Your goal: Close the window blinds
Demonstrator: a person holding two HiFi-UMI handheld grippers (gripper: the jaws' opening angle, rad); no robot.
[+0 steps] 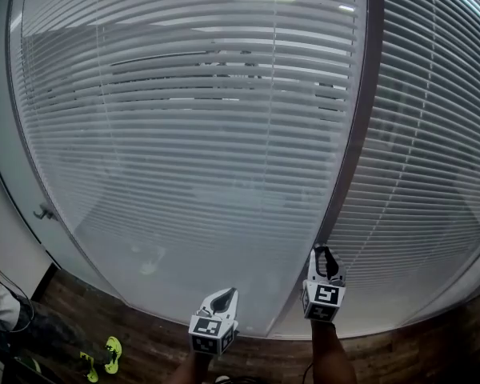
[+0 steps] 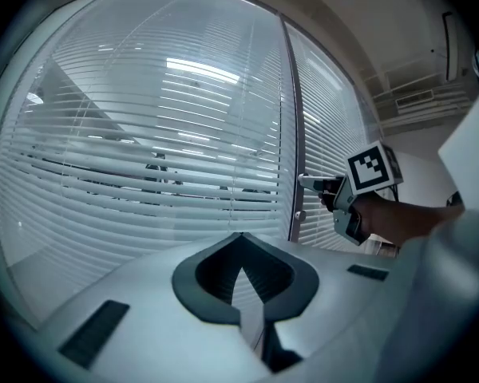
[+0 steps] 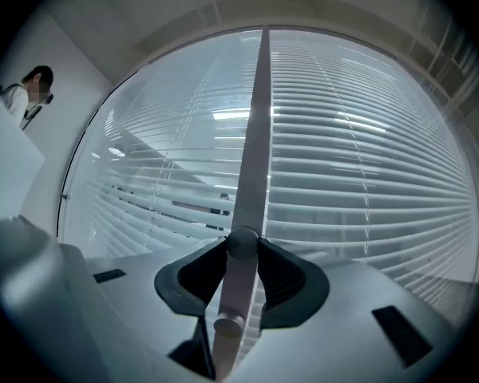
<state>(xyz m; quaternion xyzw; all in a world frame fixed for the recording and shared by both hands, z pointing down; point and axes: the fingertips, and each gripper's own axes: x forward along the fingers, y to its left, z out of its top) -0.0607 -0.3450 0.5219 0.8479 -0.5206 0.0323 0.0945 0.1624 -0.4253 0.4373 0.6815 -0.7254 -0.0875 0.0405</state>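
Observation:
White slatted blinds hang over two glass panes, a left blind and a right blind, with a dark mullion between them. The slats stand partly open, so the room behind shows through. My right gripper is up against the mullion and shut on the thin grey blind wand, which runs between its fingertips. The left gripper view shows that gripper at the mullion too. My left gripper hangs lower and to the left, shut and holding nothing.
A dark wooden floor lies below the windows. Yellow-green shoes sit at the lower left beside a person. A door handle juts from the left wall. A person stands far left.

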